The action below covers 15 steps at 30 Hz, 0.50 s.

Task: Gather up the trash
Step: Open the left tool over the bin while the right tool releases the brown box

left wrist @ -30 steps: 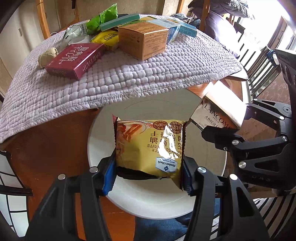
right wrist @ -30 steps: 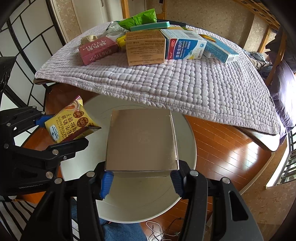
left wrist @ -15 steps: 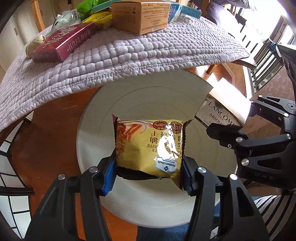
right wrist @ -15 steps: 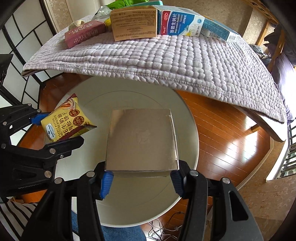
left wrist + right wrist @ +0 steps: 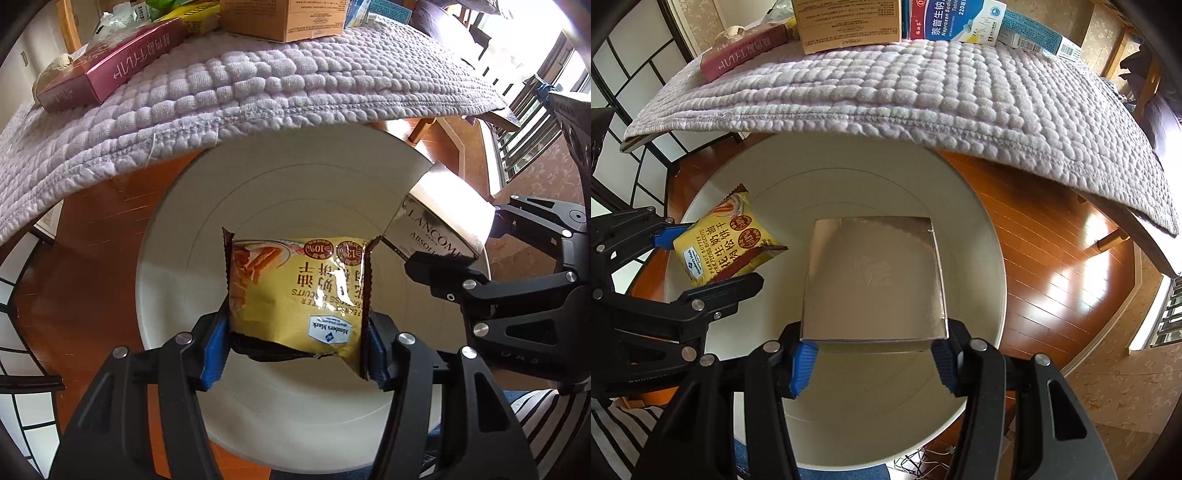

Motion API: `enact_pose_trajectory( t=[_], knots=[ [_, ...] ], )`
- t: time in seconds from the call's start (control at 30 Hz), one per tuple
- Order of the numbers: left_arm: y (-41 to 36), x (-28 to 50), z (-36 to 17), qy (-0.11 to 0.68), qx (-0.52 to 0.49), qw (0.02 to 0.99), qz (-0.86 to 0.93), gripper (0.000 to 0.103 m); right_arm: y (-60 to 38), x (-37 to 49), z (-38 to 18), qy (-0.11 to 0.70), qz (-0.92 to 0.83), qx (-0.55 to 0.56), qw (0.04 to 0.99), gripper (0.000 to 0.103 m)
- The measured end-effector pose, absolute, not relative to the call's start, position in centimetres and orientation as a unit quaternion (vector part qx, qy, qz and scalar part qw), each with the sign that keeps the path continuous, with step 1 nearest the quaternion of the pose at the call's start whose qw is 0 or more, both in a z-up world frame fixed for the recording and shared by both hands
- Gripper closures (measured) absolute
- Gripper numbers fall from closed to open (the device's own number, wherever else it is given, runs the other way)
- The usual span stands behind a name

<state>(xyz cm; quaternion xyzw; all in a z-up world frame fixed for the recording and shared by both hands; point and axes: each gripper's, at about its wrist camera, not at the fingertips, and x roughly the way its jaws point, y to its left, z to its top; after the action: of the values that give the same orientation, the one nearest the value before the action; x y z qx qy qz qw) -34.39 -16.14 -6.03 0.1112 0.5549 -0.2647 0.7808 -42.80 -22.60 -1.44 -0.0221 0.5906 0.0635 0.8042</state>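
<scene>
My left gripper [image 5: 295,350] is shut on a yellow biscuit packet [image 5: 299,288] and holds it over a round white bin [image 5: 280,192]. The packet also shows in the right wrist view [image 5: 720,243], at the bin's left side. My right gripper [image 5: 873,360] is shut on a silver Lancome box [image 5: 873,280] and holds it over the middle of the same bin [image 5: 849,166]. In the left wrist view the box [image 5: 439,229] sits at the bin's right rim.
A table with a lilac quilted cloth [image 5: 240,85] overhangs the bin's far side. On it lie a maroon box [image 5: 110,66], a brown carton [image 5: 849,22], a blue-white medicine box [image 5: 960,22] and other packets. Wooden floor [image 5: 1063,266] surrounds the bin.
Both grippers have moved lower and forward over the bin, still holding the packet and the box. The table edge now sits higher in both views.
</scene>
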Motion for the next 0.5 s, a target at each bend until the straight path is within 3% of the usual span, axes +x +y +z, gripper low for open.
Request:
enact_pose_trajectory(
  t=[0.17,0.5],
  knots=[
    [-16.1,-34.0,-6.1,0.552,0.106,0.783,-0.267,0.023,-23.0,-42.5,-1.9,0.589,0.054,-0.004,0.807,0.040],
    [-14.1,-32.7,-5.9,0.553,0.101,0.786,-0.258,0.016,-24.8,-42.3,-1.1,0.580,0.040,0.017,0.813,0.038]
  ],
)
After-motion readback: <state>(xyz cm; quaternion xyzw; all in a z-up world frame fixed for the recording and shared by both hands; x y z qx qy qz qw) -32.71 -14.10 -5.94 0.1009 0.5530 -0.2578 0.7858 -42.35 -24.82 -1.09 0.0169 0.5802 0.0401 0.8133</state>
